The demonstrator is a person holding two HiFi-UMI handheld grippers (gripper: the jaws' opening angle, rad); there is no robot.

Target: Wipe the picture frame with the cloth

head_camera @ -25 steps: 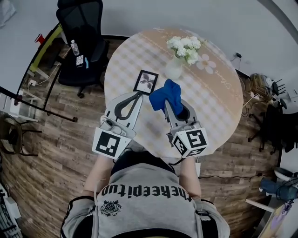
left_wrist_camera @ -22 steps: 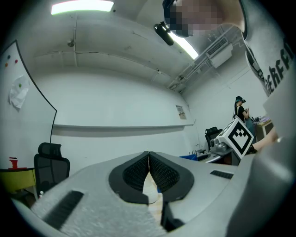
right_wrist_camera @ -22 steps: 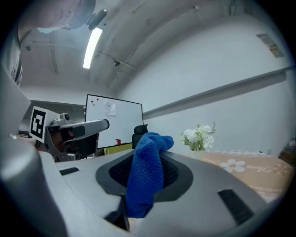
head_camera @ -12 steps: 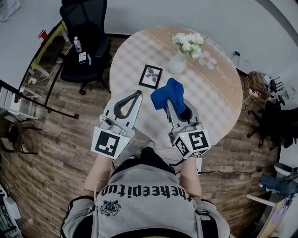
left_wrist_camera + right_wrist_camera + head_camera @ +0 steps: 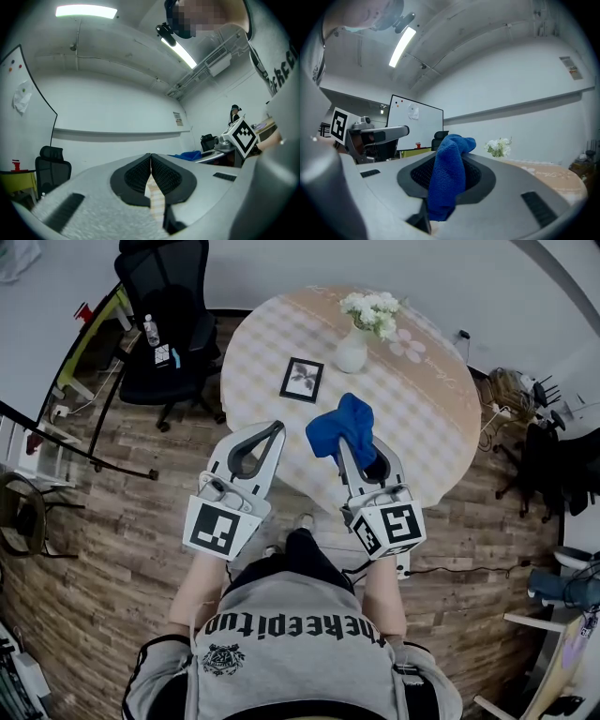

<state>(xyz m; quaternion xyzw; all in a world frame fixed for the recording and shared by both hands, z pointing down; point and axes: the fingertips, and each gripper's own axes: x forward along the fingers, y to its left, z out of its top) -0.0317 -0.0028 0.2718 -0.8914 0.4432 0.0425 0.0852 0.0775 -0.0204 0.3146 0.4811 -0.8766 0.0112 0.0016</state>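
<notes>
Blue cloth (image 5: 341, 426) pinched between right gripper (image 5: 449, 159) jaws, held nearer the person than the picture frame (image 5: 302, 380), not touching it. Frame lies flat on table (image 5: 427, 432). Left gripper (image 5: 151, 158) jaws pressed together, empty. Wiping not yet begun, by my reading.

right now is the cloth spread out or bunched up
Bunched up. The blue cloth is a crumpled wad clamped in the right gripper, with a rumpled end sticking out past the tips.
</notes>
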